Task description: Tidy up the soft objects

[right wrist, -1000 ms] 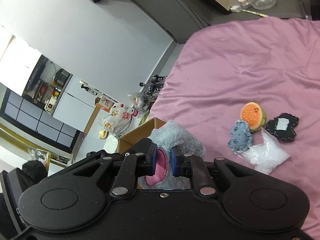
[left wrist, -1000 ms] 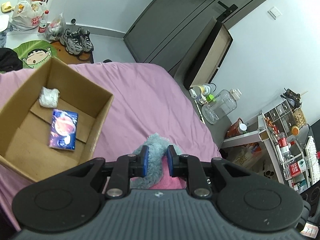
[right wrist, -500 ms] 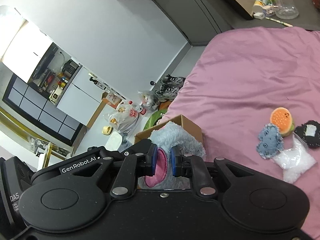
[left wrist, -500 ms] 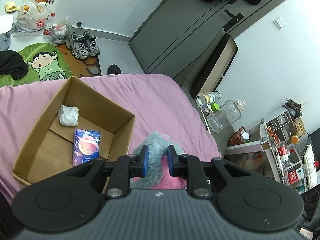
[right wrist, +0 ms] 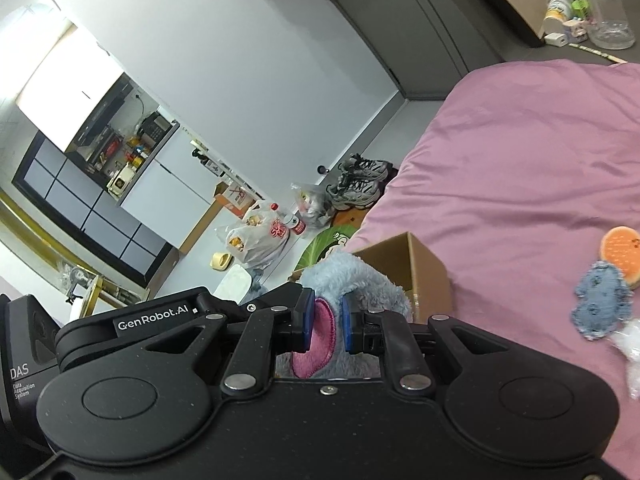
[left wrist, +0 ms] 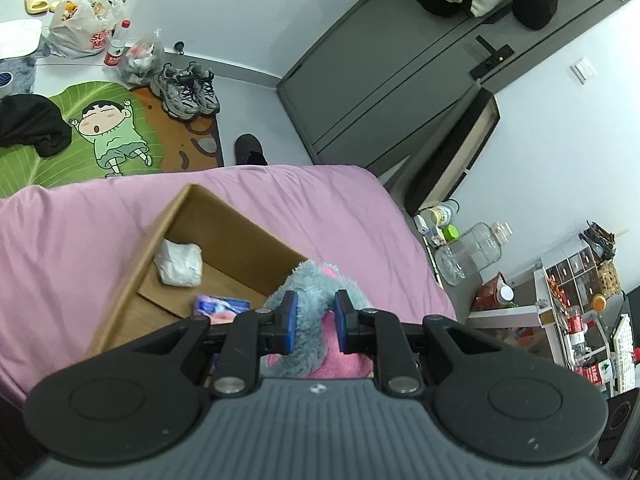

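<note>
Both claws grip the same grey-and-pink plush toy: the left claw (left wrist: 313, 320) is closed on a grey furry fold of the plush toy (left wrist: 316, 284), and the right claw (right wrist: 325, 322) is pinched onto its pink inner patch, with the toy's fluffy grey bulk rising just ahead of the fingers. Working from the left of the bed, the cardboard box (left wrist: 168, 216) sits open on the pink bedspread (left wrist: 80, 232), and inside it already lie a crumpled white soft bundle (left wrist: 179, 262) and a flat blue-and-pink packet (left wrist: 222, 306), so part of the sorting looks done. The toy hangs at the box's right-hand wall, seemingly just over or beside the rim rather than inside; whether it touches the cardboard cannot be told. Further right on the bed, well apart from the box, more items wait in a loose cluster: a blue-grey fuzzy piece (right wrist: 602, 300) touching an orange round plush (right wrist: 621, 254), and a clear crinkly bag (right wrist: 634, 354) at the frame edge. My judgement is that the task is roughly midway: two things boxed, one in transit between both claws and not yet released, and at least three left on the bedspread to be fetched afterwards.
</note>
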`<action>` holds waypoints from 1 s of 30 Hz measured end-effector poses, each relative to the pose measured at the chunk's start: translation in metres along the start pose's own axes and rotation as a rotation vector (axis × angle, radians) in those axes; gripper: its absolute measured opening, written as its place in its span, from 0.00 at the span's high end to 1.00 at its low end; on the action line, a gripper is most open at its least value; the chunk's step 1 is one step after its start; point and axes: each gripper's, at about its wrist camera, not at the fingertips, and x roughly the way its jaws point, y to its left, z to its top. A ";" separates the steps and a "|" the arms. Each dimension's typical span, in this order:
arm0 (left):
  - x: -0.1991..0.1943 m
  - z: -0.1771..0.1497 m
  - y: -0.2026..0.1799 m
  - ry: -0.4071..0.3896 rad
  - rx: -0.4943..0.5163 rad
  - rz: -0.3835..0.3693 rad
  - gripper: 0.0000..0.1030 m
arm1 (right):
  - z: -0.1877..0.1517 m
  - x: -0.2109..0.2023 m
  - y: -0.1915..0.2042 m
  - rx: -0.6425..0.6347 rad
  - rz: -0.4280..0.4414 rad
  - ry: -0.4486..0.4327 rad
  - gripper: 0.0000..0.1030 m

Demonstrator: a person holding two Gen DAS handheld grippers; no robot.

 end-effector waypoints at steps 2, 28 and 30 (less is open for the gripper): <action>0.003 0.004 0.004 0.005 0.000 -0.002 0.83 | 0.000 0.005 0.002 0.001 -0.006 0.000 0.85; 0.044 0.019 0.015 0.098 0.020 0.095 0.97 | 0.009 0.009 -0.016 0.099 -0.211 0.047 0.65; 0.041 0.018 0.010 0.104 0.041 0.113 0.97 | 0.009 0.004 -0.015 0.088 -0.234 0.052 0.55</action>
